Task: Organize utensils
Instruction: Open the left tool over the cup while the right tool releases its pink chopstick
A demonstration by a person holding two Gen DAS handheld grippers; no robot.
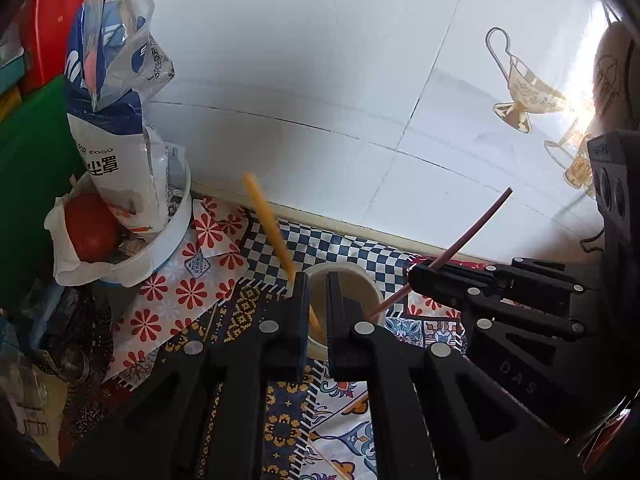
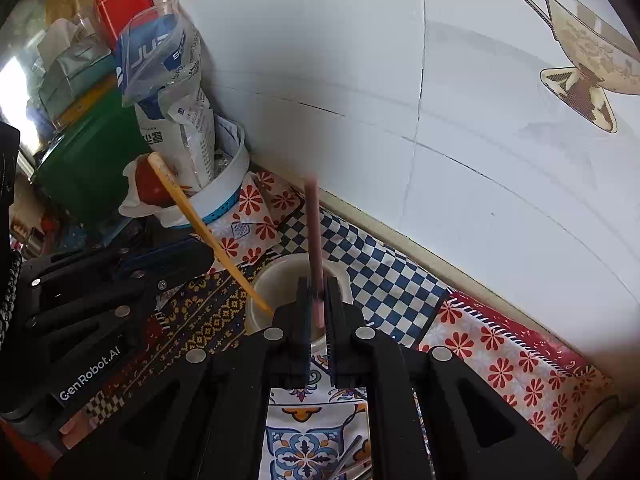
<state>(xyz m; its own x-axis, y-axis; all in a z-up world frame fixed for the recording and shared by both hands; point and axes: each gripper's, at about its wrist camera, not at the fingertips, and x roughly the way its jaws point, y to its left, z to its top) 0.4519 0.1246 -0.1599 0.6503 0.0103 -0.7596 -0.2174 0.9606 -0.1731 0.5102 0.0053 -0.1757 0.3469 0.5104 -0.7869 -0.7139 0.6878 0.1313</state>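
A cream cup [image 1: 340, 267] [image 2: 276, 280] stands on the patterned cloth close to the tiled wall. My left gripper [image 1: 318, 280] is shut on a yellow chopstick [image 1: 268, 220], which slants up to the left with its lower end inside the cup. My right gripper [image 2: 318, 284] is shut on a dark red chopstick [image 2: 314, 232], nearly upright, its lower end also in the cup. In the left wrist view the right gripper [image 1: 416, 270] comes in from the right with the dark red chopstick [image 1: 472, 232]. In the right wrist view the left gripper [image 2: 202, 252] and the yellow chopstick [image 2: 192, 216] are on the left.
A white bowl [image 1: 168, 240] [image 2: 236, 176] with a tomato and a tall plastic bag stands left of the cup. A green box [image 1: 32, 160] and a red box lie further left. The tiled wall [image 1: 320, 80] rises just behind the cup. More utensils [image 2: 352, 460] lie near the cloth's front.
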